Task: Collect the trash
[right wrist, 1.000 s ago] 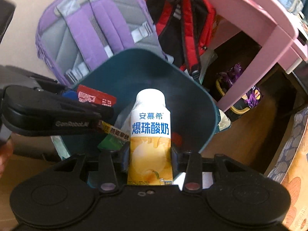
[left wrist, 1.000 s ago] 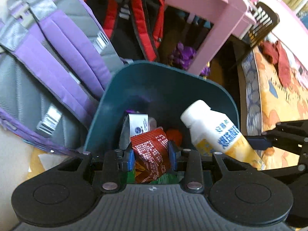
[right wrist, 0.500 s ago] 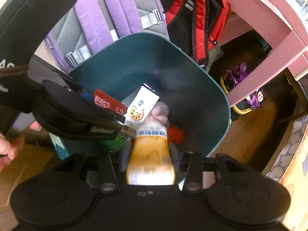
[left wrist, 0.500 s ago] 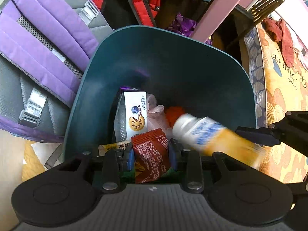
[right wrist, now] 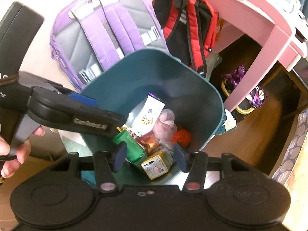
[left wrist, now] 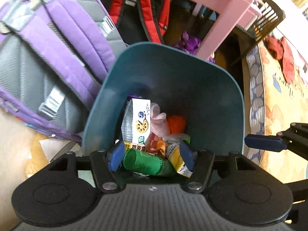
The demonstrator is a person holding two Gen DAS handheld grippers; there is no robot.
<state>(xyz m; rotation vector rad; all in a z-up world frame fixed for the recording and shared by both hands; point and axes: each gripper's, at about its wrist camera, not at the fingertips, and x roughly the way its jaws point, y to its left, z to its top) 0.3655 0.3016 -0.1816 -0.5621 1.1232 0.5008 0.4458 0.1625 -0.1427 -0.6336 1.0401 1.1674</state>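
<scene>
Your left claw (left wrist: pixel 151 155) and right claw (right wrist: pixel 150 156) are both opening with nothing gripped, low in each frame over the bin (left wrist: pixel 211 88), where the trash already lies. The green can (left wrist: pixel 146 162) is stiff and slick; take it across its sides, the yellow bottle (right wrist: pixel 156 166) likewise, light. Mind the bin's rim, the purple backpack (left wrist: pixel 48 57) upper left and the pink bench (left wrist: pixel 217 13) upper right; open room is straight up.

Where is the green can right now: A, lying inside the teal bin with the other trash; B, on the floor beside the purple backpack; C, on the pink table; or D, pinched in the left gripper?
A: the green can lies among wrappers inside the teal bin, below the grippers.
</scene>
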